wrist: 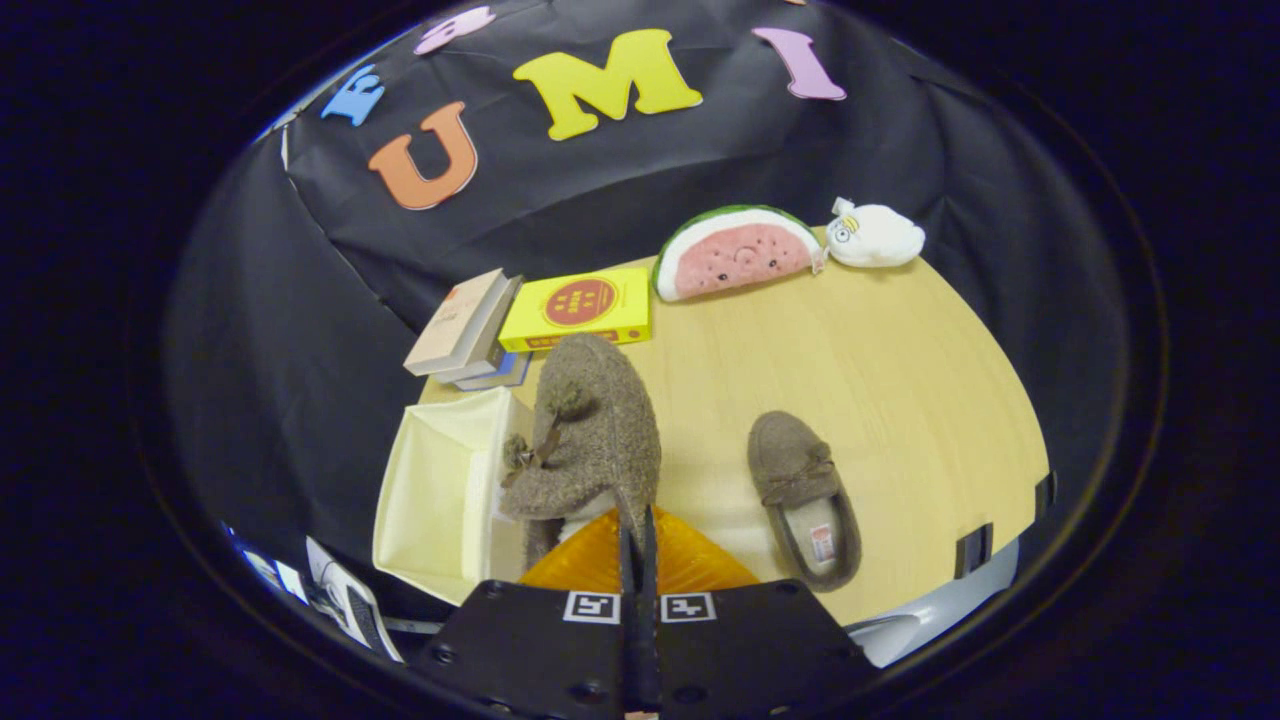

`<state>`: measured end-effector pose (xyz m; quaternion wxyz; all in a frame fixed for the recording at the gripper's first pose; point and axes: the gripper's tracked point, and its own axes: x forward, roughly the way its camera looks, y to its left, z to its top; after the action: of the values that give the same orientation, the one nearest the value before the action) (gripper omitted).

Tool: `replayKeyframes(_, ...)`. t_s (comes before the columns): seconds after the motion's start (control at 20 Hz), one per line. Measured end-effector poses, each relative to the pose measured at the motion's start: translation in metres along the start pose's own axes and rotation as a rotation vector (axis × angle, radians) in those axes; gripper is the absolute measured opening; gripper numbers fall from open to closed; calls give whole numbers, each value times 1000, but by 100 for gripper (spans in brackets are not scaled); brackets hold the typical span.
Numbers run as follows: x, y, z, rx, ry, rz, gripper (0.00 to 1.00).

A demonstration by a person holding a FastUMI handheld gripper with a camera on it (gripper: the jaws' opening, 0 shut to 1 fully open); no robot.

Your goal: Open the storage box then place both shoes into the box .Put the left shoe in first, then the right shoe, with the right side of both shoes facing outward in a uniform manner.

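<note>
**Slipper pinched in the claw beside the open box**

The slipper [590,430] held by the claw [637,545] hangs just ahead of the fingers, toe pointing away toward 12 o'clock, its bow and fuzzy upper facing the camera. The two fingers stand pressed together on the heel rim, so the claw is closed on this slipper, which appears lifted off the counter [880,360].

The storage box [440,495] sits at about 9 o'clock from the held slipper, just beside it and seemingly touching its bow side. The box is open, pale cream, and its inside looks bare where it can be seen.

The second slipper [805,495] lies flat on the counter at about 3 o'clock from the held one, well apart from it, opening up, toe pointing away.

Beyond the held slipper, at 12 o'clock, lies a yellow box [580,305], with a small stack of books [465,325] just to its 9 o'clock side. Farther back toward 1 o'clock, a watermelon plush [735,255] stands at the counter's far edge, with a white plush [878,235] just beside it.
</note>
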<state>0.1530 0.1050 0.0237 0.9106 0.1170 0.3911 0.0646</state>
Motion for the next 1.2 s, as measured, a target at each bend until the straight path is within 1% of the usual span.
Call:
replayKeyframes(0.2, -8, 58, 4, -19, -15, 20, 0)
replayKeyframes(0.35, 8, 106, -9, -25, 12, 36, 0)
replayKeyframes(0.5, 39, 144, -23, -7, 36, 39, 0)
replayKeyframes(0.65, 76, 166, -48, 15, 72, 17, 0)
replayKeyframes(0.8, 111, 178, -80, 26, 123, -1, 0)
replayKeyframes(0.9, 128, 183, -92, 54, 131, -8, 0)
replayKeyframes(1.05, 156, 189, -110, 36, 174, -40, 0)
replayKeyframes(1.2, 178, 198, -126, -8, 227, -55, 0)
